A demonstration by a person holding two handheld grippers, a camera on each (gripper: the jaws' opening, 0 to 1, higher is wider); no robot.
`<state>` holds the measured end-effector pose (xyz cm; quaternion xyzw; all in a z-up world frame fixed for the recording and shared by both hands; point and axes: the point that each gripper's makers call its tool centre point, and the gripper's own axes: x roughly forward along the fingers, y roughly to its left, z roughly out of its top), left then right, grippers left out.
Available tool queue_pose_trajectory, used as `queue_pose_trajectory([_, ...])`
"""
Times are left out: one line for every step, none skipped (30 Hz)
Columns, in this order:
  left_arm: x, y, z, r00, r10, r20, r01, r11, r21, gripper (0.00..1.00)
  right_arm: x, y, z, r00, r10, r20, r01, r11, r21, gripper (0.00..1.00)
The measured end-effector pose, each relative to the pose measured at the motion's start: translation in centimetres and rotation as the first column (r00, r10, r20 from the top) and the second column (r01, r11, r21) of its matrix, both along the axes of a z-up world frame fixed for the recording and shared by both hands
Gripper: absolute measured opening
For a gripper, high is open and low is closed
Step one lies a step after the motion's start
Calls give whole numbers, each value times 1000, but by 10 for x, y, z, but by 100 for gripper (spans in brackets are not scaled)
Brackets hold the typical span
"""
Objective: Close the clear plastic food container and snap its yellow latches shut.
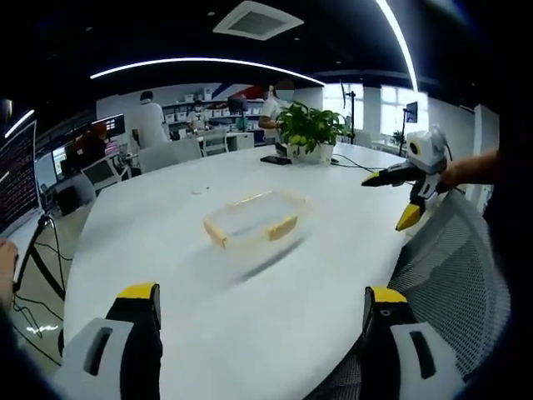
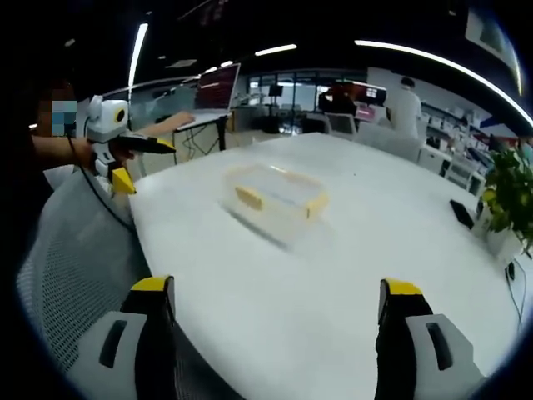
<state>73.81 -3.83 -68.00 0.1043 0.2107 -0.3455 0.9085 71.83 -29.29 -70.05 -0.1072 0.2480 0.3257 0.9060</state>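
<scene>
Here the left claw is seen with its two yellow-tipped jaws spread wide, and nothing is held between them; in the right gripper view it is seen near the worktop's edge, above a mesh chair back. The right claw is likewise held wide open and empty, and in the left gripper view it is seen raised beyond the far side of the container, well apart from it. Neither claw is in touch with anything.

Beyond the jaws, the clear plastic food container is found resting on the white worktop, roughly between the two claws. Yellow latches are seen at its sides. Whether a lid already lies on it cannot be told from these blurred pictures, nor whether any latch is snapped down.

As a judgement, the task is taken to be at its very start: the container has not yet been reached, and closing and latching remain to be done.

Further off, a potted plant stands on the worktop, with monitors and people in the background.
</scene>
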Motion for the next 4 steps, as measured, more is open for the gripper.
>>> queue_pose_trajectory([0,0,0,1000,1,1,-1,1000,0,99,0,0,0,1000,1,0,-1,1000,-1,99])
queue_pose_trajectory([0,1,0,1000,2,0,-2,1000,1,99,0,0,0,1000,1,-1,-1,1000,-3,99])
queue_pose_trajectory([1,1,0,1000,3,2,-3,1000,1,99,1,0,0,1000,3,-1,-3,1000,-3,99])
queue_pose_trajectory([1,1,0,1000,4,3,-4,1000,0,99,1,1,0,1000,3,-1,-3,1000,-1,99])
